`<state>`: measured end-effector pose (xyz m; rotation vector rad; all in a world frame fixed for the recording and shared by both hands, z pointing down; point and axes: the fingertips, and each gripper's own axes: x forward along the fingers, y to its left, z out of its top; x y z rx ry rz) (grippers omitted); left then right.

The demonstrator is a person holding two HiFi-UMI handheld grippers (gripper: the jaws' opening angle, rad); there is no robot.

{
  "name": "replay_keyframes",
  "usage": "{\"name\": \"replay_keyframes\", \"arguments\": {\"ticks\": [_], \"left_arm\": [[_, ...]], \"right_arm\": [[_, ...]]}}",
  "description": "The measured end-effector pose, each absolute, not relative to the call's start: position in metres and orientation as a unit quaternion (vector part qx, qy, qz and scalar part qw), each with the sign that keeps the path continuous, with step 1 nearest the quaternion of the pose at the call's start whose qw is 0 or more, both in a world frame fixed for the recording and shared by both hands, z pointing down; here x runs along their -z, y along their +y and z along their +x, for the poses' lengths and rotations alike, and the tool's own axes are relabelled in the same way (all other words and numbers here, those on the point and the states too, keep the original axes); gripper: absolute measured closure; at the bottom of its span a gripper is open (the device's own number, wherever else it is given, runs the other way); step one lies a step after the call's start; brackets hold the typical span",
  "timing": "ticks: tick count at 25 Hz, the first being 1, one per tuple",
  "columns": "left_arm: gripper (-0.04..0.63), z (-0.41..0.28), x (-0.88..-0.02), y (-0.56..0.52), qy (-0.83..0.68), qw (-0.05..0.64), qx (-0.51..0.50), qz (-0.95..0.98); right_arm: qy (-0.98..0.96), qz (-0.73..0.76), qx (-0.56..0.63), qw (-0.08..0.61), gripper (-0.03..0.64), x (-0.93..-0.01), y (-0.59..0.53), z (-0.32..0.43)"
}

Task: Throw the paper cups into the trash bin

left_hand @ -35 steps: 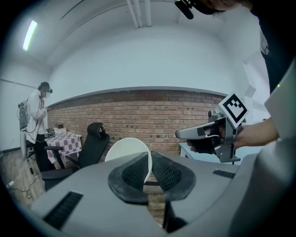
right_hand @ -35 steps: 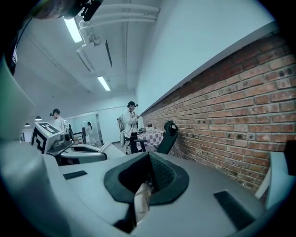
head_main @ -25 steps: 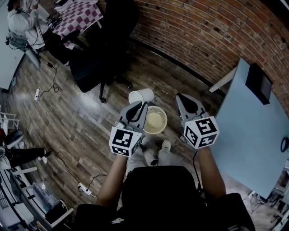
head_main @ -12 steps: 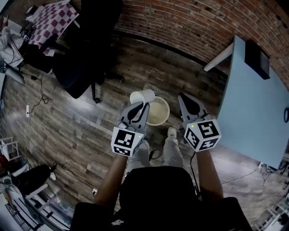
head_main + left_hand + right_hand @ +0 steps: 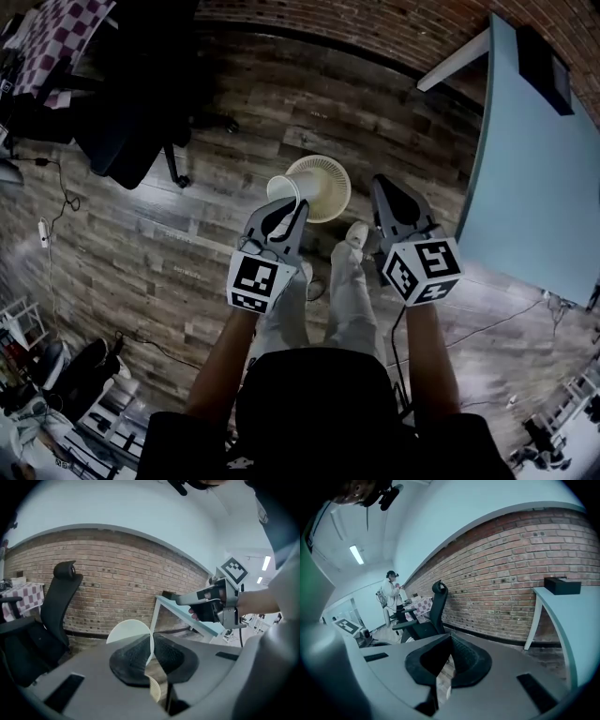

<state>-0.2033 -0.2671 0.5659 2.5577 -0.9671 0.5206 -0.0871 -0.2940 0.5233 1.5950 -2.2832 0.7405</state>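
One paper cup (image 5: 281, 187) in play, pinched in the left gripper (image 5: 292, 210). Its jaws are narrow, with the pads clamped either side of the thin cup wall. The cup's open mouth shows from above in the head view. Cup is right at the left rim of the trash bin (image 5: 323, 187) and overlaps that edge in the head view; can't tell if they touch. Bin is a cream ribbed basket on the wood floor (image 5: 187, 225), just ahead of the person's shoe (image 5: 356, 234). Right gripper (image 5: 380, 184) is just right of the bin, jaws closed tip to tip, nothing between them. Light-blue table (image 5: 534, 187) is further right of the bin, with a black box (image 5: 546, 70) on it. Black office chair (image 5: 131, 122) is well left of the bin, brick wall (image 5: 403, 23) beyond it.
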Motion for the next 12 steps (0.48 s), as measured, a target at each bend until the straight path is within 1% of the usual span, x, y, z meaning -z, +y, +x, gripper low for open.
{"name": "replay_keyframes", "arguments": {"ticks": [6,12], "left_arm": [[0.566,-0.187,-0.644,-0.262,-0.316,0.201,-0.217,0.901],[0.566,-0.182,-0.72,-0.256,-0.297,0.214,-0.244,0.898]], "right_arm": [[-0.764,0.561,-0.286,0.142,0.614,-0.591,-0.285,-0.07],[-0.753,0.566,-0.303,0.145,0.612,-0.656,-0.283,-0.075]]}}
